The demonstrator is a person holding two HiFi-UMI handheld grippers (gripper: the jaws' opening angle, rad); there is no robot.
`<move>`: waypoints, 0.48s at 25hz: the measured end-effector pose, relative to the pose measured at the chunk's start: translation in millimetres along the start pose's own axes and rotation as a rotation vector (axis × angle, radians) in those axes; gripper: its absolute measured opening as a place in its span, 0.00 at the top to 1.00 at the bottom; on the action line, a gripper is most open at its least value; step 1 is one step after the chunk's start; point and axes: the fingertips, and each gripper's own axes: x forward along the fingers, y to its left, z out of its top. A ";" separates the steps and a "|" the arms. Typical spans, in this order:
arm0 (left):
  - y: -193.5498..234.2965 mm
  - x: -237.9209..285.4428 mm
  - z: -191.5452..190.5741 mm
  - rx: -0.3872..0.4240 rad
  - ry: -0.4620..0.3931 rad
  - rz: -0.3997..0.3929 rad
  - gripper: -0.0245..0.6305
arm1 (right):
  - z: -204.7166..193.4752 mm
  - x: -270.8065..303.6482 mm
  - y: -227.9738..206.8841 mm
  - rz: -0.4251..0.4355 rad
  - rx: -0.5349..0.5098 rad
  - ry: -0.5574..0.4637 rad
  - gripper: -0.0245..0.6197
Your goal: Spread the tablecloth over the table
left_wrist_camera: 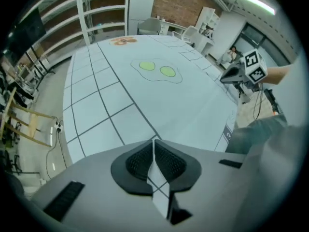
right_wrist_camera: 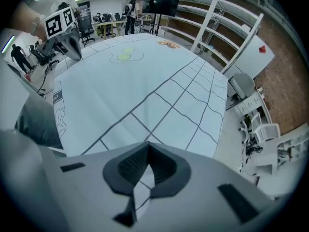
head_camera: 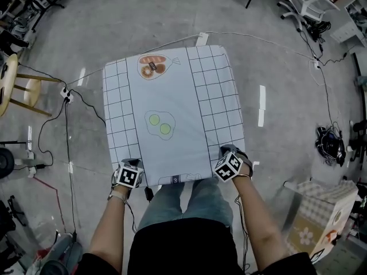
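Head view: the tablecloth (head_camera: 172, 96) lies flat over the table and hides it wholly, with its edges hanging down on every side. It is pale blue-white, with a plain middle strip between two side panels of dark grid lines. On the strip are an outlined blob with two green circles (head_camera: 159, 125) and, at the far end, an orange-brown food print (head_camera: 152, 66). At the near corners, the left gripper (head_camera: 129, 176) and the right gripper (head_camera: 229, 166) are each clenched on a fold of the cloth, which shows pinched between the pads in both gripper views. Around it lies grey floor with trailing cables (head_camera: 66, 125). A wooden stool (head_camera: 17, 87) stands at the left.
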 end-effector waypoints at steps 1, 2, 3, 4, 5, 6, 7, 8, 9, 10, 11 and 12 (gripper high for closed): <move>-1.1 1.4 -0.7 0.038 0.004 0.016 0.94 | -2.2 -0.6 0.8 0.004 0.005 0.003 0.95; -2.0 1.5 -0.7 0.074 0.001 0.032 0.94 | -4.0 -1.3 1.4 0.006 0.008 0.005 0.95; -3.6 1.3 -0.6 0.095 -0.006 0.037 0.94 | -6.3 -2.2 1.8 0.006 0.012 0.009 0.95; -6.9 1.2 -1.7 0.095 -0.012 0.028 0.94 | -10.2 -3.7 2.3 0.004 0.017 0.014 0.95; -12.3 1.0 -4.7 0.077 -0.013 0.004 0.94 | -16.5 -5.6 3.5 0.002 0.024 0.022 0.95; -20.5 0.5 -10.3 0.056 -0.005 -0.029 0.94 | -25.5 -7.8 6.1 0.001 0.032 0.030 0.95; -30.8 0.0 -17.8 0.045 0.013 -0.064 0.94 | -36.3 -10.0 10.1 0.002 0.039 0.038 0.95; -41.5 0.4 -26.0 0.052 0.034 -0.096 0.94 | -47.5 -12.3 14.6 0.004 0.045 0.047 0.95; -50.8 2.1 -33.7 0.075 0.054 -0.119 0.94 | -57.5 -14.3 18.9 0.007 0.051 0.054 0.95; -57.8 4.5 -39.8 0.105 0.072 -0.132 0.94 | -65.5 -15.7 22.7 0.011 0.058 0.059 0.95; -62.9 6.3 -44.1 0.133 0.089 -0.138 0.94 | -71.6 -16.4 25.7 0.016 0.064 0.064 0.95; -66.2 7.4 -46.7 0.153 0.103 -0.140 0.94 | -75.8 -16.6 28.0 0.020 0.069 0.069 0.95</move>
